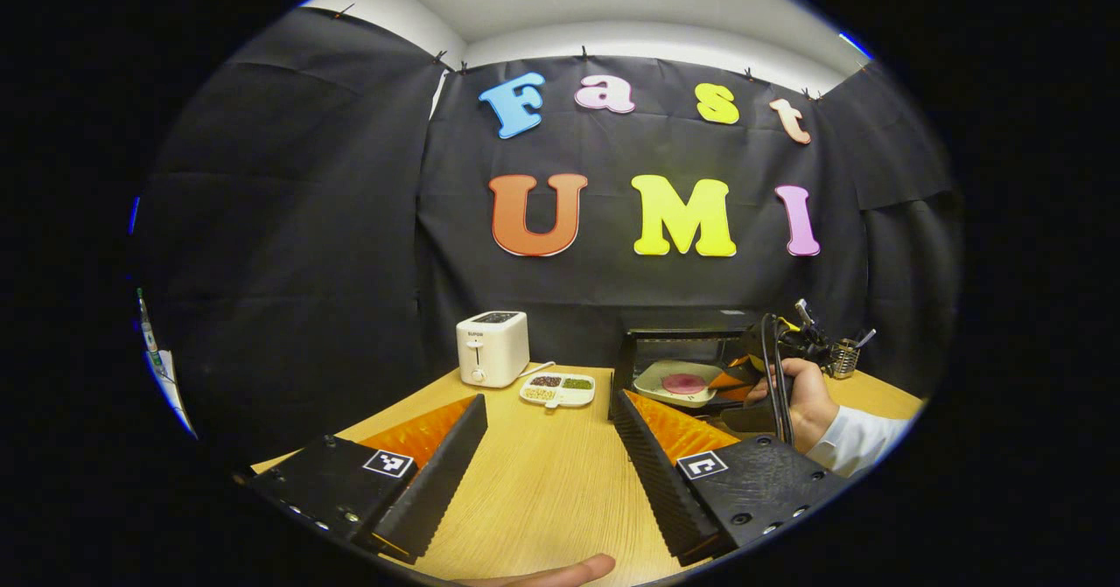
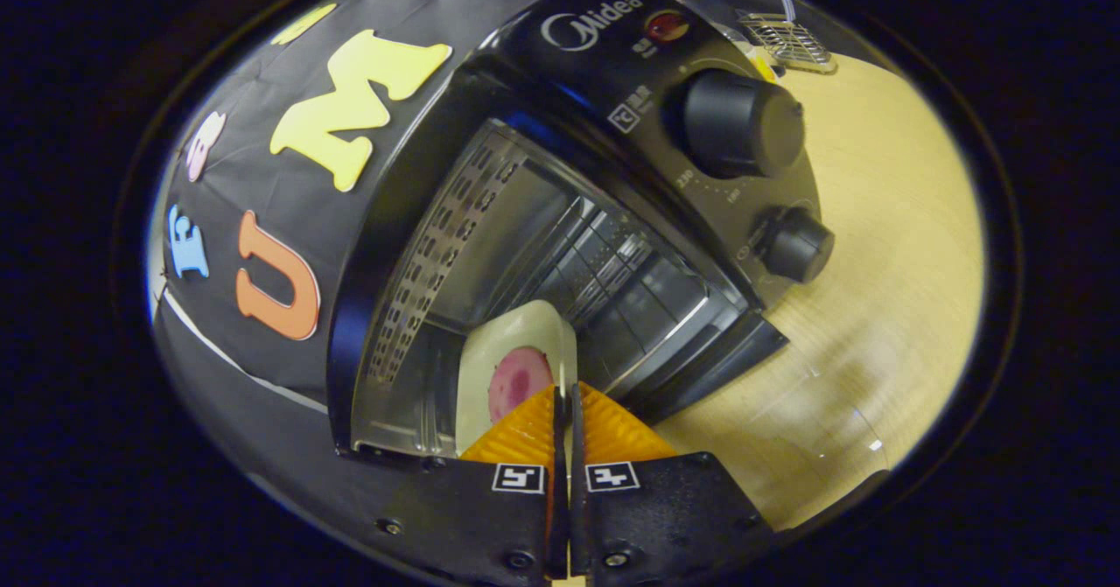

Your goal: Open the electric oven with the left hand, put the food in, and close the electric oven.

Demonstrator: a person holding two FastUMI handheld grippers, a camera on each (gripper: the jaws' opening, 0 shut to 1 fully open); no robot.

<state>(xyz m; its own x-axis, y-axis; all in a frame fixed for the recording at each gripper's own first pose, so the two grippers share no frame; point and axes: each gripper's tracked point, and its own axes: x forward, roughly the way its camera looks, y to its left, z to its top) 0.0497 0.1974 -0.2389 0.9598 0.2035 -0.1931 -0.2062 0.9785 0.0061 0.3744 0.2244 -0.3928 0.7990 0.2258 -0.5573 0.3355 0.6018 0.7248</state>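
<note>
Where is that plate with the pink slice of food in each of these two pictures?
Left gripper view: the plate sits right of centre, at the mouth of the open oven, beside the hand holding the right gripper.
Right gripper view: the plate is at bottom centre, just above the shut gripper, going into the oven.
Shared landmark: the oven.

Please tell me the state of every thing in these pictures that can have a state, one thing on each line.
Black electric oven: door open, cavity exposed.
White plate with a round pink food slice: held at the oven mouth, edge pinched by the right gripper.
Right gripper: shut on the plate.
Left gripper: open, holding nothing, above the wooden table.
White toaster: upright, lever up.
White divided dish: filled compartments, resting on the table.
</note>
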